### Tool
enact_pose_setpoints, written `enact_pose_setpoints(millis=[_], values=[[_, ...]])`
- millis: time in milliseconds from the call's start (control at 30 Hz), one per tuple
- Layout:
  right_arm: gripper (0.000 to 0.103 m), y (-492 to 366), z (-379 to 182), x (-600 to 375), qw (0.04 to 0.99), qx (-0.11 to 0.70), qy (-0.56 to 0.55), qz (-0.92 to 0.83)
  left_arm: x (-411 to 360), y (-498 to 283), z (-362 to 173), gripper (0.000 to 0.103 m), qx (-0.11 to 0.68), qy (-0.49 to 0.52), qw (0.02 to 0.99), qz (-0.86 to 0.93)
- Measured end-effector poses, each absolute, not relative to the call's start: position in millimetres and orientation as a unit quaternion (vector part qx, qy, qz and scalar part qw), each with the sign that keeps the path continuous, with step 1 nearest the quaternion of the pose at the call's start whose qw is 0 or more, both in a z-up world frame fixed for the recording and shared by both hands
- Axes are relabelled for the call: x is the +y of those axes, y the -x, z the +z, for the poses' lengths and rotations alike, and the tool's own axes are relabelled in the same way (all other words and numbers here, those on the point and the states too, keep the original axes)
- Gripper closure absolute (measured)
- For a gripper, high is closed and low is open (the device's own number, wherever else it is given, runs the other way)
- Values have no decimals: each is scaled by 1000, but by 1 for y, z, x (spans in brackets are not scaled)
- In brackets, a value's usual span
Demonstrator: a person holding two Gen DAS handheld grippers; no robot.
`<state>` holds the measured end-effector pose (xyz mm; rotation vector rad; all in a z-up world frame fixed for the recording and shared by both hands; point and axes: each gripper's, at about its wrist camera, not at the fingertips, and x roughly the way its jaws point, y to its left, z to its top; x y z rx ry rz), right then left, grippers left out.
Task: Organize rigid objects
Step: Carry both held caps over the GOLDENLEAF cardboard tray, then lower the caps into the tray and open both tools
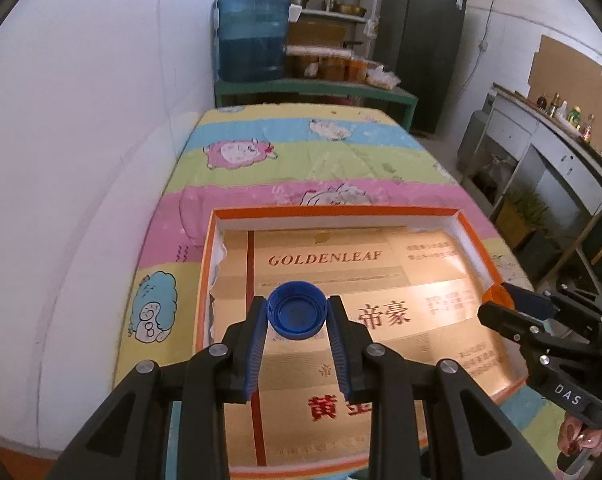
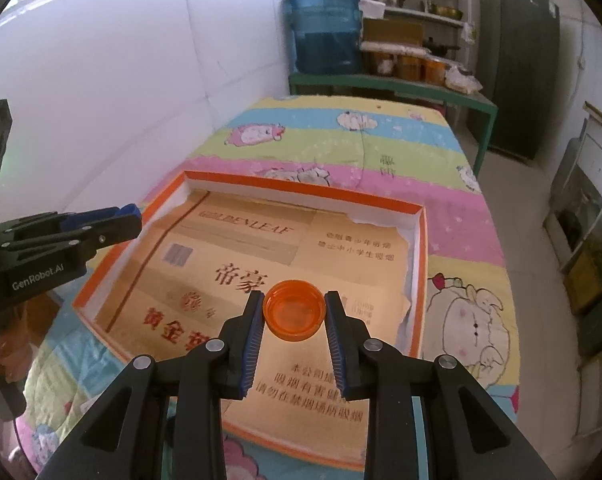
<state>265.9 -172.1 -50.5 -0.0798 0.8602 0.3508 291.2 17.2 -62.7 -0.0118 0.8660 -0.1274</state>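
My left gripper (image 1: 297, 312) is shut on a blue bottle cap (image 1: 297, 314), held open side up over the shallow orange-rimmed box (image 1: 337, 212), which is lined with gold "GOLDENLEAF" cardboard. My right gripper (image 2: 294, 310) is shut on an orange bottle cap (image 2: 294, 312), also open side up, above the box's right part. In the left wrist view the right gripper (image 1: 501, 300) shows at the box's right rim with the orange cap (image 1: 499, 295). In the right wrist view the left gripper (image 2: 129, 216) shows at the box's left rim (image 2: 301, 186); the blue cap is barely visible there.
The box lies on a table with a striped cartoon cloth (image 1: 301, 152). A white wall (image 1: 101, 140) runs along the left. Behind the table stand a blue water jug (image 1: 253, 32), shelves with jars and a dark cabinet (image 1: 421, 48). A counter (image 1: 561, 160) lies to the right.
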Motion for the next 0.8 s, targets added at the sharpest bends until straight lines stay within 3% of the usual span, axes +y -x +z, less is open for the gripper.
enact_pose_setpoints(millis=[800], values=[[72, -302, -100, -162, 870, 470, 42, 145, 13, -307, -119, 72, 467, -15, 881, -74]])
